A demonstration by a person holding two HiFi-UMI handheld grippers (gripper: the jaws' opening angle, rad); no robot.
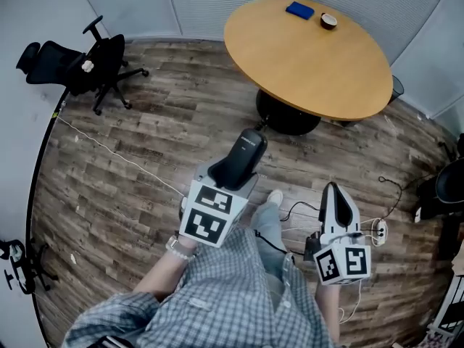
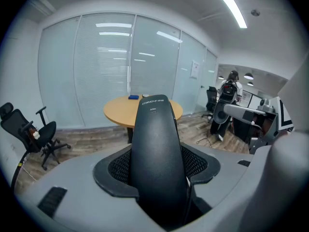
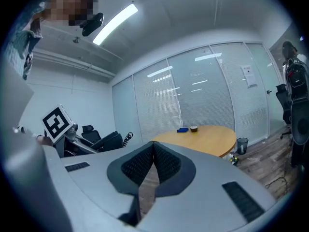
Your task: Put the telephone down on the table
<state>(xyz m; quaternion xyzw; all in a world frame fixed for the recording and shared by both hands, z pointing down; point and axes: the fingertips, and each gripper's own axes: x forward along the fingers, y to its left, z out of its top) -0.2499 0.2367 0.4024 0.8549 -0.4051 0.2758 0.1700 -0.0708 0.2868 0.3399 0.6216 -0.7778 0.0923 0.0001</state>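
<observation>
Gripping a black telephone handset [image 2: 155, 149] in the left gripper [image 2: 157, 167], jaws set wide and pads pressed on both flanks, with most of the handset's length sticking out ahead of the tips. Holding it above the wood floor, with the round wooden table [image 1: 312, 56] well ahead of the jaws and not yet under them. Beside it, to the right, the right gripper [image 3: 152, 170], jaws pressed together on nothing.

Risks, as a judgement from here:
- Could pivot or slide out of the pads, given the smooth curved shell and a grip near one end only; a jolt on the way would do it.
- Could drop to the floor if released before the tips reach over the tabletop.
- Could knock the blue flat object [image 1: 299, 9] or the small round cup [image 1: 328, 21] at the table's far edge if set down too far ahead.
- Could snag a foot on the white power strip [image 1: 378, 230] and its cables on the floor, right of the right gripper.
</observation>
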